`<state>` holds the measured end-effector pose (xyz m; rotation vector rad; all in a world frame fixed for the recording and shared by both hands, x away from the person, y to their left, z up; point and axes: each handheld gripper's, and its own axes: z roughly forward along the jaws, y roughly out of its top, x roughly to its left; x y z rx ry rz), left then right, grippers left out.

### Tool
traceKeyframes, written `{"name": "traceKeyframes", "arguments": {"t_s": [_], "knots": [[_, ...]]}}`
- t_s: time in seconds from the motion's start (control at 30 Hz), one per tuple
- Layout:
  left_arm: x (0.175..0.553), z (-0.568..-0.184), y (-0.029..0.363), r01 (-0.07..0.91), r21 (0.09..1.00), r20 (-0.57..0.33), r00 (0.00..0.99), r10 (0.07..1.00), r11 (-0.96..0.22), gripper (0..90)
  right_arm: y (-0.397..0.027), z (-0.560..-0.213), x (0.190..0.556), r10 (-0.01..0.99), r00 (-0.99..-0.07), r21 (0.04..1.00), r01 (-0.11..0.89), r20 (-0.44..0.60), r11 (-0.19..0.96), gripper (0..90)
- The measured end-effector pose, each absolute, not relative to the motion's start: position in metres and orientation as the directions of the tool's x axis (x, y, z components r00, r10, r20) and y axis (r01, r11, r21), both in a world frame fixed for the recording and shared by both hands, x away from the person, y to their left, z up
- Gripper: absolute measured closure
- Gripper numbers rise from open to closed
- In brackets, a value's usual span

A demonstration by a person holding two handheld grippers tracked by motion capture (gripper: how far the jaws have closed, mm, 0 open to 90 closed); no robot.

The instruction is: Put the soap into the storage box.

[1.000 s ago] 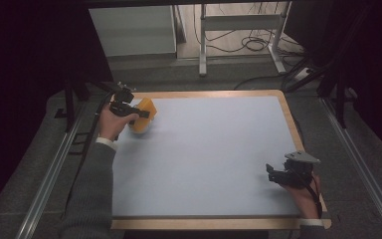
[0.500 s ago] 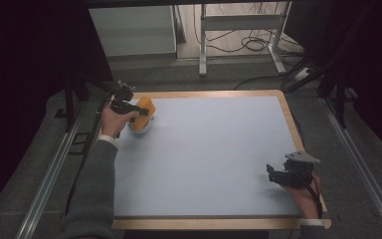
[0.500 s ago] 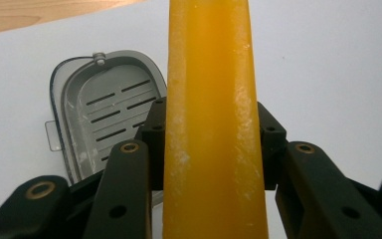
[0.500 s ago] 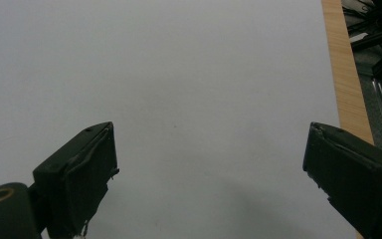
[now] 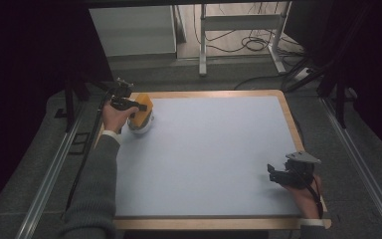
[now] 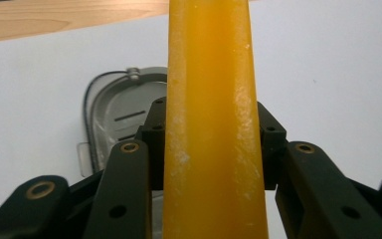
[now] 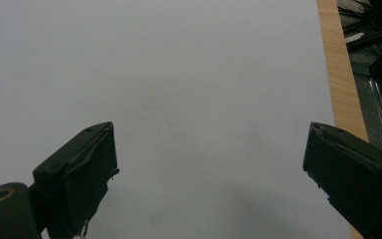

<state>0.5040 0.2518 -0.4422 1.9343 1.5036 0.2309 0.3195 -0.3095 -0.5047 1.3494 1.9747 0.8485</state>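
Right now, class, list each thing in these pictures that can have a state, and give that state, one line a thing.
Left gripper: jaws shut on the yellow block.
Yellow block: held edge-on, over the grey container.
Grey container: on the white mat, lidless, nothing visible inside.
Right gripper: jaws wide open, holding nothing.
White mat: flat on the wooden-edged table.

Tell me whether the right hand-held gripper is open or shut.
Open. The right hand-held gripper has its jaws spread wide apart, with nothing but bare table between them.
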Motion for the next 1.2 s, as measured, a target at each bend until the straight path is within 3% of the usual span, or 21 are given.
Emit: {"name": "traceKeyframes", "arguments": {"t_s": [1.2], "knots": [[0.512, -0.472, 0.26, 0.813, 0.582, -0.259, 0.202, 0.945, -0.015, 61.0, -0.311, -0.505, 0.319, 0.944, -0.305, 0.774, 0.567, -0.122, 0.284, 6.7]]}}
